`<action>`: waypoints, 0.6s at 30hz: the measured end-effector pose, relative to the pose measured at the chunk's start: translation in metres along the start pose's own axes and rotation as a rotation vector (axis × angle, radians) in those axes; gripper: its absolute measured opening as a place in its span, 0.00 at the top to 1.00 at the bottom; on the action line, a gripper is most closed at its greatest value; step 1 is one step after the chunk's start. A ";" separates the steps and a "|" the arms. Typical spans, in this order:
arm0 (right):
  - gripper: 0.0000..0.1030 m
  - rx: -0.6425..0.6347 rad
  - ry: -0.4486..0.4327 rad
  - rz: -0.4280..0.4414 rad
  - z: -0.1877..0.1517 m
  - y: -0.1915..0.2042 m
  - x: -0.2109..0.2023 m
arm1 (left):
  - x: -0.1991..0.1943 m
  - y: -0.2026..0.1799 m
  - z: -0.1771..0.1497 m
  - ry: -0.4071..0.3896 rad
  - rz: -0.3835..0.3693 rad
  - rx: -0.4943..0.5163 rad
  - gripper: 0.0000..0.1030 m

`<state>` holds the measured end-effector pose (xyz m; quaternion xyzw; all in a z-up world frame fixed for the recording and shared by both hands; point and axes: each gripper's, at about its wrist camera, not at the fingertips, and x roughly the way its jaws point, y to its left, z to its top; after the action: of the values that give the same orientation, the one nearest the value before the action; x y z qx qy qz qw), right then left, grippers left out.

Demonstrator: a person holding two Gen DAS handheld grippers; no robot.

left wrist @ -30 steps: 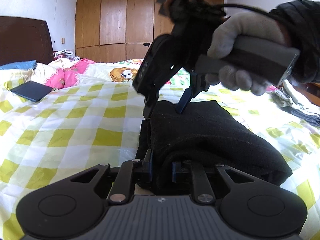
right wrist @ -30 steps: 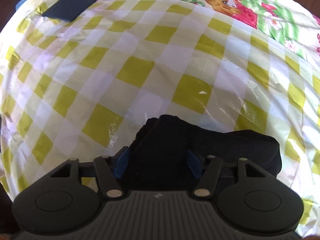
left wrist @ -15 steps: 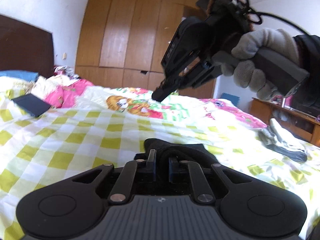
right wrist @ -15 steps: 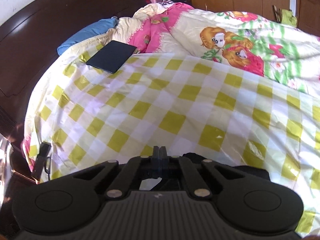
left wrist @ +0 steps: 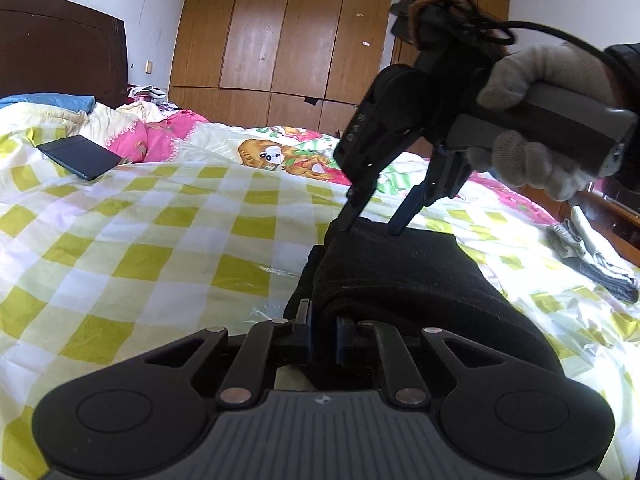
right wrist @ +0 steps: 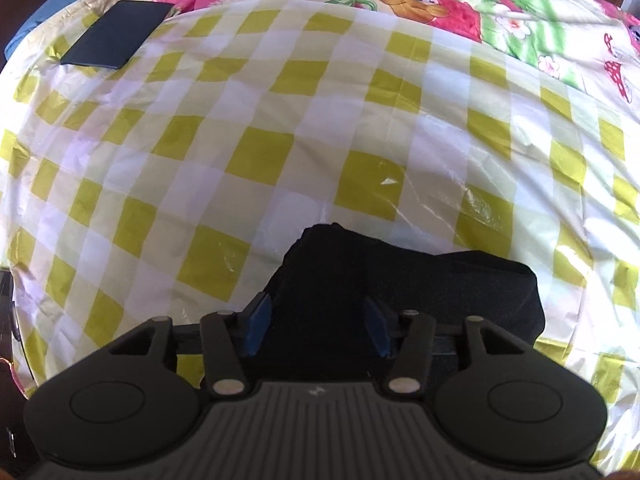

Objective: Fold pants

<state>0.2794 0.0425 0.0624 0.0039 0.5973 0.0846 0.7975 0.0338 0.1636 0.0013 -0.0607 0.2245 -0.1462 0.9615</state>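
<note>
The black pants (left wrist: 404, 280) lie folded in a thick bundle on the yellow-checked bed cover (left wrist: 152, 240). My left gripper (left wrist: 323, 332) is shut on the near edge of the bundle, cloth pinched between its blue pads. My right gripper (left wrist: 372, 224) comes down from the upper right with its jaws open, its tips touching the far top edge of the pants. In the right wrist view the right gripper (right wrist: 316, 324) is open with the pants (right wrist: 400, 280) between its blue pads (right wrist: 256, 322).
A dark tablet (left wrist: 78, 156) lies on the cover at far left, near pink bedding (left wrist: 152, 140). A cartoon-print quilt (left wrist: 288, 156) lies behind. Grey folded clothes (left wrist: 592, 256) sit at the right edge. A wooden wardrobe (left wrist: 304, 40) stands behind.
The right gripper, shut and lifted above the bed half a second ago, has come back down and opened over the far edge of the pants. The left gripper stays shut on the pants.
</note>
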 end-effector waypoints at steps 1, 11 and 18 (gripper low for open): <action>0.43 0.006 0.035 0.001 0.003 0.003 0.005 | -0.002 -0.001 0.001 -0.010 -0.003 0.005 0.75; 0.84 -0.054 0.005 -0.065 0.000 0.003 0.000 | -0.015 -0.015 0.005 -0.085 -0.038 0.064 0.75; 0.95 -0.036 -0.153 0.059 0.003 0.005 -0.060 | -0.037 -0.003 0.025 -0.210 -0.070 -0.030 0.75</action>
<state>0.2654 0.0397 0.1214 0.0134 0.5328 0.1181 0.8379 0.0121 0.1737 0.0391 -0.0980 0.1222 -0.1690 0.9731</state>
